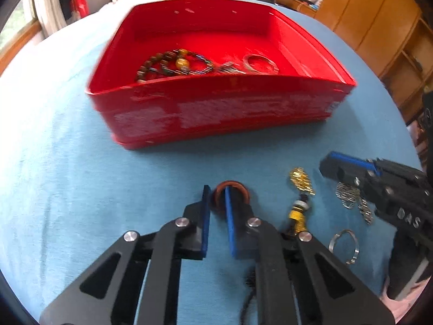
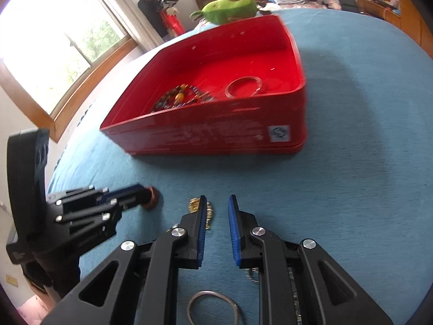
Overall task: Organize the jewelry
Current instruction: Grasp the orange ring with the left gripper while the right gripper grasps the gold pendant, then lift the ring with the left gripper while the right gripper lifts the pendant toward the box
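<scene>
A red box (image 1: pixel 216 108) sits on the blue cloth and holds a beaded bracelet (image 1: pixel 173 63) and a silver bangle (image 1: pixel 260 65). My left gripper (image 1: pixel 217 192) has its jaws narrowly apart around the rim of a brown ring (image 1: pixel 238 187), one finger inside the ring. A gold charm with tassel (image 1: pixel 300 189), a silver chain piece (image 1: pixel 351 197) and a silver ring (image 1: pixel 345 246) lie to its right. My right gripper (image 2: pixel 217 203) is open and empty above the cloth, beside the gold charm (image 2: pixel 199 208). A silver ring (image 2: pixel 213 308) lies under it.
A green plush toy (image 2: pixel 232 6) lies behind the box (image 2: pixel 216 132). A window is at the left and wooden cabinets (image 1: pixel 379 27) at the right. The blue cloth (image 2: pixel 351 162) stretches to the right of the box.
</scene>
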Demonstrator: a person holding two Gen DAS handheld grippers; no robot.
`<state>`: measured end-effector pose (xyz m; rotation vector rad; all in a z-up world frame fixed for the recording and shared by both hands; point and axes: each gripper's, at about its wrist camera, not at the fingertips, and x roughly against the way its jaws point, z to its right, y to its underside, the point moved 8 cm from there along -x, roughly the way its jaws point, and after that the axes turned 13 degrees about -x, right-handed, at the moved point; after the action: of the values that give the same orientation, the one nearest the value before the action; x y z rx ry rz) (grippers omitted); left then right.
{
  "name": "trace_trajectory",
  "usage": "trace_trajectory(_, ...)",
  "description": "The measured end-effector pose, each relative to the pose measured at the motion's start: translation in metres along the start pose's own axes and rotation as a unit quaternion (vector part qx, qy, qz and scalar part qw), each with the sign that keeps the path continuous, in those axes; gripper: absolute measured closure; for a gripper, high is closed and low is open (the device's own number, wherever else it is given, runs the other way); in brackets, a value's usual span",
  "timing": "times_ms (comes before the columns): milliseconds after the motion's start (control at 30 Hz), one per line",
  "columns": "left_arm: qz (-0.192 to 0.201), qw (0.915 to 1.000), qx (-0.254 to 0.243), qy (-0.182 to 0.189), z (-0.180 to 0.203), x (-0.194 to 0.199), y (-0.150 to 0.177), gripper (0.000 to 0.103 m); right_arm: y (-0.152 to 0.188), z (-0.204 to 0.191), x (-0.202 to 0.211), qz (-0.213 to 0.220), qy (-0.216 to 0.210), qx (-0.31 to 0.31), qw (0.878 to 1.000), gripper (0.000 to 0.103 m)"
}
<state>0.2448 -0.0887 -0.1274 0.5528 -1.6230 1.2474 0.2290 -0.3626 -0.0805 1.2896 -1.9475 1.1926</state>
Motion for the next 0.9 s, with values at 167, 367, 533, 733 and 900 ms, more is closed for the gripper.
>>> trace_trajectory(167, 0.002, 1.0, 0.008, -0.003, -0.008, 0.001, 0.001, 0.094, 0.003, -0.009, -0.011, -0.012, 0.012, 0.015, 1.0, 0.078)
trace_trajectory(367, 0.004, 0.9999, 0.012, 0.002, -0.007, 0.003, 0.006, 0.094, 0.003, -0.016, -0.023, -0.024, 0.027, 0.03, 0.999, 0.073)
trace_trajectory(533, 0.007, 0.9998, 0.017, 0.006, -0.012, 0.004, 0.006, 0.094, 0.007, -0.022, -0.029, -0.012, 0.06, 0.064, 0.996, 0.078)
trace_trajectory(733, 0.011, 0.9995, 0.026, 0.017, -0.017, 0.007, 0.009, 0.095, 0.006, -0.015, -0.022, -0.005, 0.041, 0.044, 0.998, 0.084)
trace_trajectory(900, 0.028, 0.9987, 0.036, 0.023, -0.023, 0.017, 0.009, 0.097, -0.003, -0.01, -0.002, 0.015, 0.011, 0.024, 1.0, 0.084)
